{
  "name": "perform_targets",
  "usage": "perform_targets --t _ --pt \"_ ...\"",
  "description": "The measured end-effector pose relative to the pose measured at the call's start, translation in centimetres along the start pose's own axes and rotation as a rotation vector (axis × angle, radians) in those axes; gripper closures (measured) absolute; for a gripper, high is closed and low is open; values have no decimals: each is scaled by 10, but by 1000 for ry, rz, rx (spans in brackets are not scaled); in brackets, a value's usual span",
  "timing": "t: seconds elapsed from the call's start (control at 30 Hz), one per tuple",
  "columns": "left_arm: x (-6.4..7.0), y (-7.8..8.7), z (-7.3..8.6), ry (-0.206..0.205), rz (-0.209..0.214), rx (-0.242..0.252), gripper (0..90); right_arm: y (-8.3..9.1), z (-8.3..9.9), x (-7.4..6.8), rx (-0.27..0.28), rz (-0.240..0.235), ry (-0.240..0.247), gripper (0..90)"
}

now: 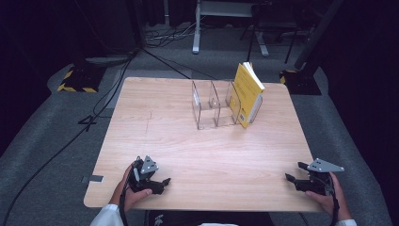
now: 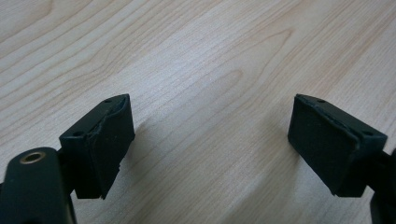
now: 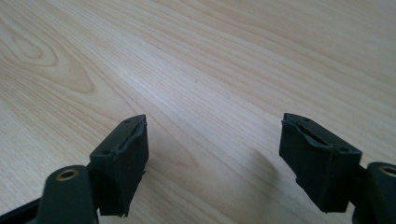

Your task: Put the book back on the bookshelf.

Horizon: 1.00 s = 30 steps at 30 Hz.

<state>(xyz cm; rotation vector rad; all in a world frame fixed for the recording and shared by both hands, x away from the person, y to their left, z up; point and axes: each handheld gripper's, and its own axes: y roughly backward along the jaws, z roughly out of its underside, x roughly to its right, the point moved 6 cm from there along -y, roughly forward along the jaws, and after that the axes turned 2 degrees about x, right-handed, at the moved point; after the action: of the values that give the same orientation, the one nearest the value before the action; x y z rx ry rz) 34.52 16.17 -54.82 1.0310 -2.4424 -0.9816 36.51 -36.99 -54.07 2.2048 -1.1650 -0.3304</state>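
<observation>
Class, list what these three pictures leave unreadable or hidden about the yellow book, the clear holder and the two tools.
- Yellow book, high view: cover print too small to read.
- Clear holder, high view: slot behind the book hidden by it.
- Left tool and right tool, gripper views: bodies cut off by the bottom edge.

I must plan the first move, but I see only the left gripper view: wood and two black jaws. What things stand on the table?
Observer: A yellow book leans upright against a clear divider rack at the far side of the table.
Operator: Is the book inside a slot of the rack?
Observer: No, it stands at the rack's right end, outside the slots.
Operator: Where is the other hand-held gripper?
Observer: The right hand-held gripper rests near the table's near right corner, jaws apart, holding nothing.
</observation>
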Motion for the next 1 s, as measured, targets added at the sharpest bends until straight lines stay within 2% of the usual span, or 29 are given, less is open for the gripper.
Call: perform_targets --t 0.1,0.2,0.27,0.5,0.77,0.87,1.0 --pt "0 0 0 0 0 0 151 1 4 2 -6 12 -23 238" --pt "0 0 0 0 -1 0 151 2 5 2 -16 -19 -38 234" --pt "0 0 0 1 -1 1 151 1 5 2 -18 -23 -48 234" --pt "0 0 0 -1 1 0 151 1 6 2 -21 -33 -52 231" --pt "0 0 0 -1 2 0 151 1 6 2 -21 -20 -52 211" --pt "0 0 0 -3 3 1 151 1 6 1 -18 -8 -38 210" --pt "0 0 0 -4 3 -1 151 1 6 3 -24 -20 -55 208"
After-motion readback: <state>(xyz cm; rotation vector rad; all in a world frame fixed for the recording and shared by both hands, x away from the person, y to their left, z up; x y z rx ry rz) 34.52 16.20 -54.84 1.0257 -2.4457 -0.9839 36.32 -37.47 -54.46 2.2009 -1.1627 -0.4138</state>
